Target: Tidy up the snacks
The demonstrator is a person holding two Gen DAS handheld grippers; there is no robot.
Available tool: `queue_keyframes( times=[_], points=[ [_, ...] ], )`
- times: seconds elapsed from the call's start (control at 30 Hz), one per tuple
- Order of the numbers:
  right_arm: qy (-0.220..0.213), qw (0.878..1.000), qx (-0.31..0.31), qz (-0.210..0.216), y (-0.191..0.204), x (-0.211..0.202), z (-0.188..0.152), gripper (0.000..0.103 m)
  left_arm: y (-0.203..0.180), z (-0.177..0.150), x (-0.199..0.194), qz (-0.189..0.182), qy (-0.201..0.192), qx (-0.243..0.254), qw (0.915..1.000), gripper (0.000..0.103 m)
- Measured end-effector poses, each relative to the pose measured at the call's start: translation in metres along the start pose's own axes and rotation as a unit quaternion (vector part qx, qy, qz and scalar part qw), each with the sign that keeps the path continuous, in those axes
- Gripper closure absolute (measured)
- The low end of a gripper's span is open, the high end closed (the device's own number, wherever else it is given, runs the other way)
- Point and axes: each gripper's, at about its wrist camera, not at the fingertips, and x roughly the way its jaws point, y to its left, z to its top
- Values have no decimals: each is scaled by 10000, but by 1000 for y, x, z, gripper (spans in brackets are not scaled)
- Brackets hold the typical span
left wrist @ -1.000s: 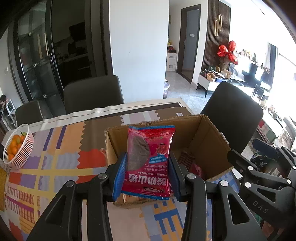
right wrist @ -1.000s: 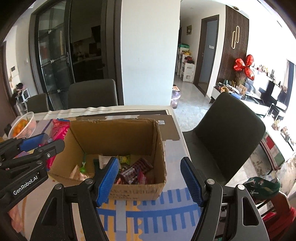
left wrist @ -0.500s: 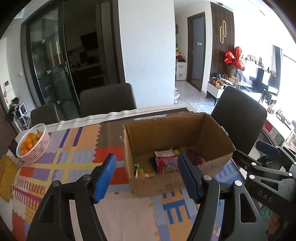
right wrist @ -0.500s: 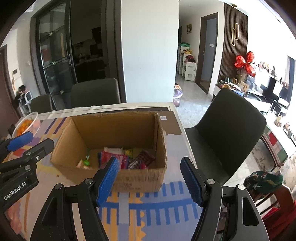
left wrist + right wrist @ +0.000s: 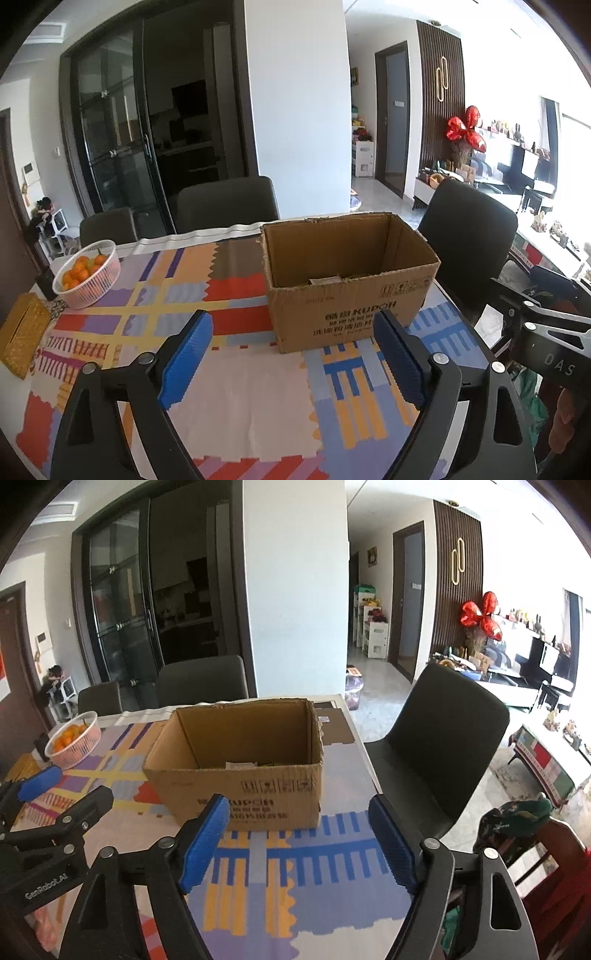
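Note:
An open brown cardboard box [image 5: 347, 299] stands on the table with the patterned cloth; it also shows in the right wrist view [image 5: 236, 775]. Only a sliver of the snack packets inside [image 5: 242, 764] shows over the near wall. My left gripper [image 5: 293, 363] is open and empty, drawn back and low in front of the box. My right gripper [image 5: 297, 843] is open and empty too, in front of the box's right half. The left gripper's body shows at the left of the right wrist view [image 5: 44, 834].
A white basket of oranges [image 5: 88, 272] stands at the far left of the table, a yellow woven box [image 5: 24, 334] nearer. Dark chairs stand behind the table [image 5: 227, 206] and at its right end [image 5: 443, 734]. The table's right edge [image 5: 369, 771] is close to the box.
My left gripper let the red snack packet go into the box and opened. Both grippers have since pulled back and lower, so the box's inside is mostly hidden now.

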Motion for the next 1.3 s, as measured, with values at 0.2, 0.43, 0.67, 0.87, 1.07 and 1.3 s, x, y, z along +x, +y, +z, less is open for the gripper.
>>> queue_keyframes(
  times=[0.2, 0.43, 0.67, 0.87, 1.07, 1.3],
  points=[
    [-183, 9998, -67, -66, 2, -27, -17, 15, 4, -15, -23, -28, -38, -120, 9999, 7],
    [-366, 9990, -245, -126, 7, -50, -37, 9, 8, -33, -44, 49, -168, -227, 9996, 4],
    [-563, 9981, -227, -90, 7, -70, -49, 6, 9, -45, -63, 83, -286, -165, 9994, 1],
    [-708, 9973, -161, -67, 7, -83, -56, 5, 7, -51, -75, 40, -320, -167, 9993, 0],
    [-801, 9966, -185, -65, 10, -93, -60, 5, 7, -53, -86, 22, -337, -166, 9993, 0],
    [-794, 9967, -148, -44, 7, -100, -63, 5, 4, -55, -97, 84, -423, -104, 9990, 0]
  ],
)
